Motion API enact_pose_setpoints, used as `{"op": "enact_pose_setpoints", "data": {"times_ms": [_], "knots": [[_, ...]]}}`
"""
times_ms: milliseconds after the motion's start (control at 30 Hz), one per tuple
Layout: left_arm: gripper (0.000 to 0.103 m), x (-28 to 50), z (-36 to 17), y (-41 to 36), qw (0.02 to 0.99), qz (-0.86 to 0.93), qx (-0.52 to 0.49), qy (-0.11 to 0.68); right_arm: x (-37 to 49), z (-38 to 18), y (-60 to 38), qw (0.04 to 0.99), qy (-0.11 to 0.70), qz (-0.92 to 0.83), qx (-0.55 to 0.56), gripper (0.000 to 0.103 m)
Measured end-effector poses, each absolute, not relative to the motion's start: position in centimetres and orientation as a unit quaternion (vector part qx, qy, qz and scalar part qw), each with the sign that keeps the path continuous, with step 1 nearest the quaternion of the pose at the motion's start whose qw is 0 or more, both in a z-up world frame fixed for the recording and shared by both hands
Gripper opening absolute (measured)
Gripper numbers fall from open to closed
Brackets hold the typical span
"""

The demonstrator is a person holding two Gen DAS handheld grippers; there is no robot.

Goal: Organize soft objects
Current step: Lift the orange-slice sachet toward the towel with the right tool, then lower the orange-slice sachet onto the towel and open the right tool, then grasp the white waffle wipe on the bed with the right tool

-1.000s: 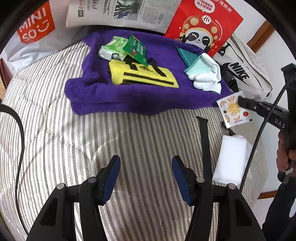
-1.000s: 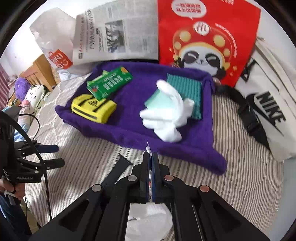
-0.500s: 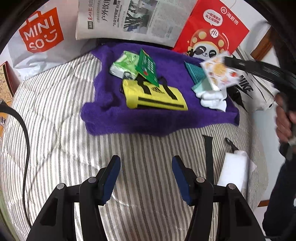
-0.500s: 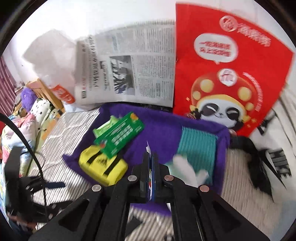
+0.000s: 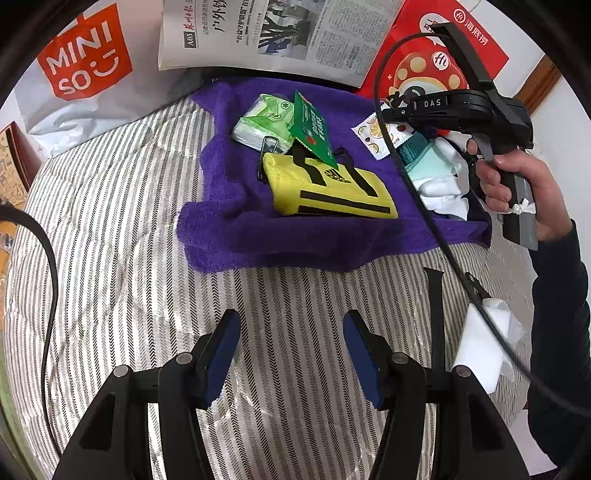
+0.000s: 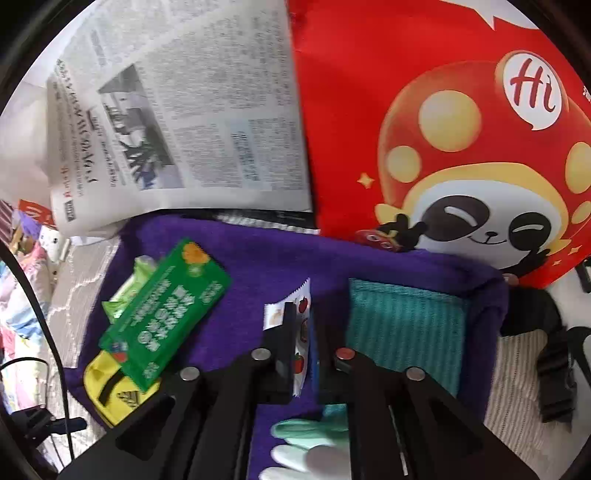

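Observation:
A purple towel (image 5: 236,229) (image 6: 266,266) lies on the striped bedding. On it rest a yellow pouch (image 5: 332,188), a green packet (image 5: 310,129), a light green tissue pack (image 5: 262,122), a teal cloth (image 6: 402,325) and white gloves (image 5: 443,184). My right gripper (image 6: 303,325) (image 5: 386,112) hovers over the towel's back part. Its jaws are opening, with a gap showing, and a fruit-print sachet (image 6: 301,321) (image 5: 376,138) stands loose between them. My left gripper (image 5: 291,332) hangs open over bare bedding in front of the towel, nothing between its fingers.
A MINISO bag (image 5: 81,74), a newspaper (image 5: 266,33) and a red panda bag (image 6: 461,129) stand behind the towel. A white packet (image 5: 480,354) and a black strap (image 5: 436,314) lie at the right of the bedding. A person's hand (image 5: 517,184) holds the right gripper.
The right gripper carried the sachet from the bed's right edge to above the towel, and its jaws have parted. The left gripper shifted only slightly.

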State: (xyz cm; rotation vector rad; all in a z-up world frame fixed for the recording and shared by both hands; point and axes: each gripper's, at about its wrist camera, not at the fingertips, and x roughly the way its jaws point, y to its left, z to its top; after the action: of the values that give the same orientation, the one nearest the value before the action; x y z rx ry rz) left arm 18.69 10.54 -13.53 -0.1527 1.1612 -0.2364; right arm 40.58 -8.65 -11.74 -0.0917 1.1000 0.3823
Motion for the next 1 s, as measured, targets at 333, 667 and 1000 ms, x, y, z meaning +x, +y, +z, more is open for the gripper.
{"op": "enact_pose_setpoints", "data": {"times_ms": [333, 667, 1000], "knots": [[0.056, 17.7, -13.2, 10.0, 0.825, -0.121, -0.064, 0.549, 38.5, -10.2, -8.9, 0.851, 0.494, 0.144, -0.104, 0.046], [0.056, 15.6, -13.8, 8.1, 0.824, -0.122, -0.052, 0.551, 25.1, -6.6, -16.3, 0.857, 0.482, 0.173, -0.064, 0.062], [0.056, 13.8, -14.1, 6.9, 0.824, -0.135, -0.048, 0.548, 13.1, -10.2, -19.3, 0.838, 0.522, 0.154, -0.039, 0.063]]}}
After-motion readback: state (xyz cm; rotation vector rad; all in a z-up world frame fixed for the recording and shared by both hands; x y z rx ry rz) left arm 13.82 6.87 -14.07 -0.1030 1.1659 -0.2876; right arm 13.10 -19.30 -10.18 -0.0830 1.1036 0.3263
